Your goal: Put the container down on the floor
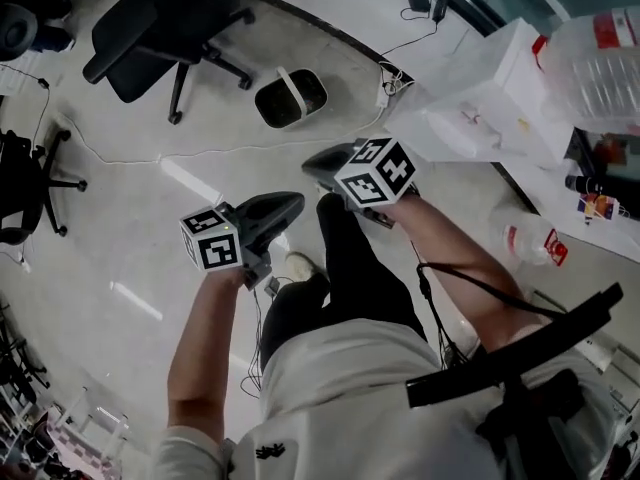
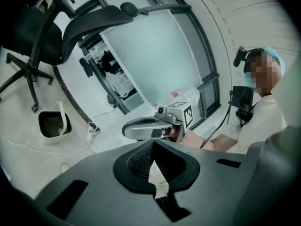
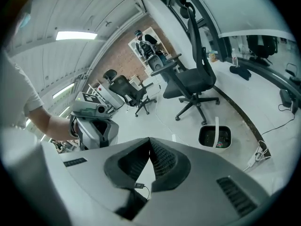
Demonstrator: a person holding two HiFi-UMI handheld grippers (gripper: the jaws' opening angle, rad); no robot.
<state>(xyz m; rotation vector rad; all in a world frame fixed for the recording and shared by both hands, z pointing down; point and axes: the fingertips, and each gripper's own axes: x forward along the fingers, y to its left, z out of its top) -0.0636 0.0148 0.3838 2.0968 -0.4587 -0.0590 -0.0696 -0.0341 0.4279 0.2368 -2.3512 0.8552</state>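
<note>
The container (image 1: 290,98) is a small white bin with a white handle across its dark opening. It stands upright on the pale floor, and also shows in the left gripper view (image 2: 54,124) and the right gripper view (image 3: 215,136). Neither gripper touches it. My left gripper (image 1: 292,204) hangs in the air above my legs, its jaws (image 2: 153,144) shut with nothing between them. My right gripper (image 1: 312,162) is held beside it, nearer the bin, and its jaws (image 3: 149,141) are also shut and empty. The two grippers face each other.
A black office chair (image 1: 165,23) stands left of the bin, and another chair (image 1: 25,183) sits at the far left. A table (image 1: 560,183) at the right carries white bags and plastic bottles. A thin cable (image 1: 200,153) and a power strip (image 1: 392,80) lie on the floor near the bin.
</note>
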